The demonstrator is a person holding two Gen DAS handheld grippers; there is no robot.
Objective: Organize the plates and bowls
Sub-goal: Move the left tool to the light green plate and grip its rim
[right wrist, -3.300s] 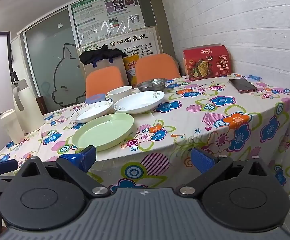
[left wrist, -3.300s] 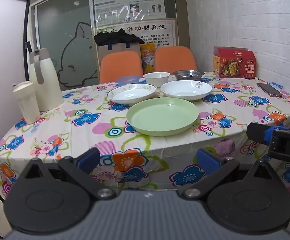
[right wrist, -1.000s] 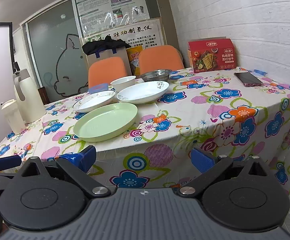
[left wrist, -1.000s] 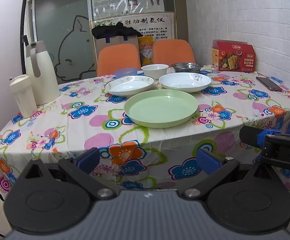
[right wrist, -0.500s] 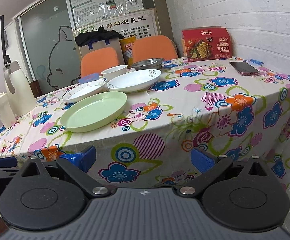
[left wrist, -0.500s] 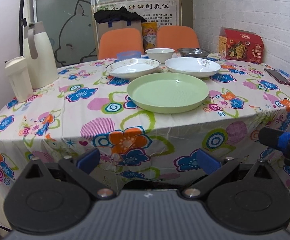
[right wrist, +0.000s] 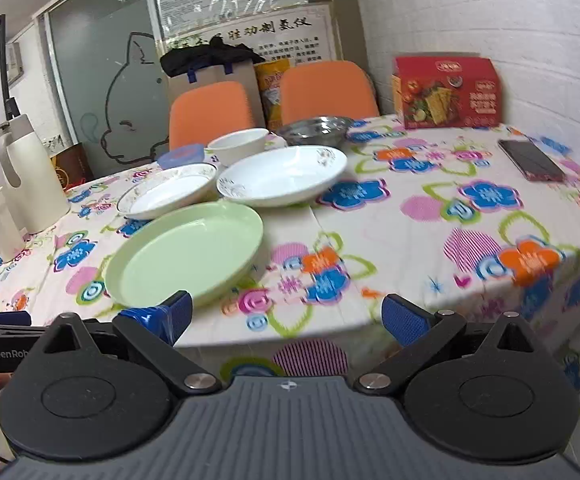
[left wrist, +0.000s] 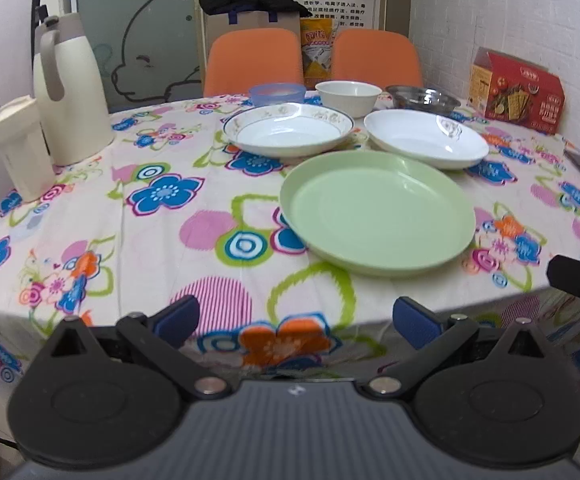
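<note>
The table (left wrist: 162, 216) with the flowered cloth is in front of me. On it the green plate (left wrist: 378, 216) lies nearest, behind it two white plates (left wrist: 290, 130), then the white bowl (left wrist: 348, 96). I hold my left tongs (left wrist: 296, 320) and right tongs (right wrist: 286, 316) level at the table's edge, both spread wide and holding nothing.

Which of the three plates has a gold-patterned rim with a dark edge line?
The left white plate, beside the plain-rimmed white plate with a small floral mark and behind the green plate.
</note>
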